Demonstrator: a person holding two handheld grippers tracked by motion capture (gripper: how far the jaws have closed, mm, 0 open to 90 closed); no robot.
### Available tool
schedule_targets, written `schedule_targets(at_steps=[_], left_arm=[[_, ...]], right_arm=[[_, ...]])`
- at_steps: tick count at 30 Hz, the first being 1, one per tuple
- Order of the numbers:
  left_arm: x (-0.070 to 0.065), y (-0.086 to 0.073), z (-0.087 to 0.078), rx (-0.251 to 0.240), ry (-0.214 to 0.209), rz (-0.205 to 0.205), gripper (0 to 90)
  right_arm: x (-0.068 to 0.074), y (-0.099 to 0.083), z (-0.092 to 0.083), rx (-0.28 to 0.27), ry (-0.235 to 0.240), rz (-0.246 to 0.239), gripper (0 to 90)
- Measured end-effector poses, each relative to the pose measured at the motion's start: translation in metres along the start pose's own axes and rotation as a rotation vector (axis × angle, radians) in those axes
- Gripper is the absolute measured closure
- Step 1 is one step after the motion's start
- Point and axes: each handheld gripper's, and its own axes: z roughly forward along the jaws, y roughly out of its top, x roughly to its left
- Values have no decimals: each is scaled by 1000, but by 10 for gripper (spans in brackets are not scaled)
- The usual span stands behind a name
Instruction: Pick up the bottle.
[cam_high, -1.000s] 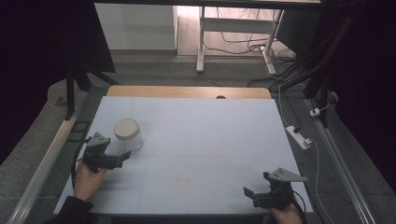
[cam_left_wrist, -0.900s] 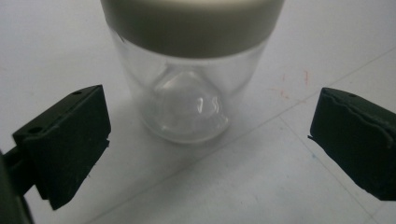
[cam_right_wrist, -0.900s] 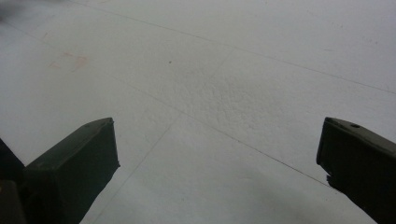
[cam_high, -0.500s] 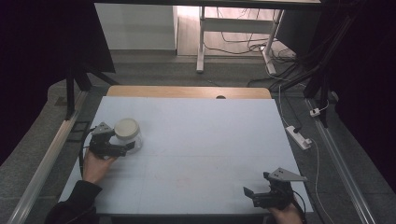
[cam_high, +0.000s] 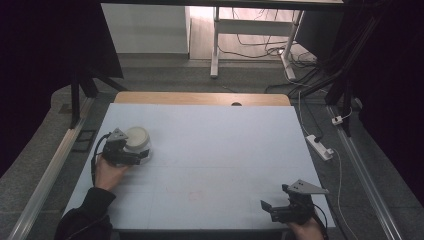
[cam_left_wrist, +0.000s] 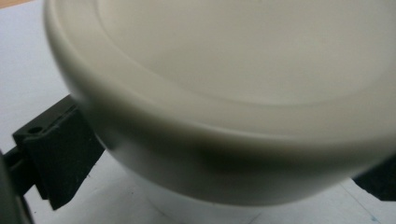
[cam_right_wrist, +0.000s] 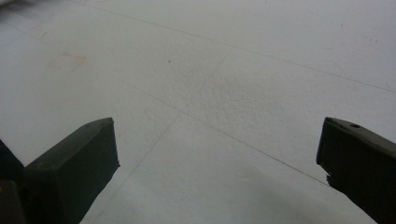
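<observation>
Left gripper (cam_high: 131, 156): near the left edge of the desk (cam_high: 215, 150), my jaws stand wide on both sides of the jar, one black pad (cam_left_wrist: 58, 156) just beside its wall; if they press it, I cannot tell.
Jar (cam_high: 137, 140): cream lid, upright on the desk, left side, about halfway between front and back edge.
Right gripper (cam_high: 270, 207): at the front right corner, low over the bare desk surface, jaws spread wide, holding nothing.

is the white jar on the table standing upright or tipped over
Upright. In the high view the white jar shows its round lid facing up, base on the table, with the left gripper around its body.
</observation>
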Motion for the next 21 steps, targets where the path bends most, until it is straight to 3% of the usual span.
schedule_targets(at_steps=[4, 8, 21], left_arm=[[-2, 1, 2, 0, 10, 15, 0], [-4, 2, 1, -7, 34, 11, 63], [-6, 4, 1, 5, 48, 3, 72]], right_arm=[[0, 0, 0, 0, 1, -1, 0], [0, 0, 0, 0, 2, -1, 0], [0, 0, 0, 0, 0, -1, 0]])
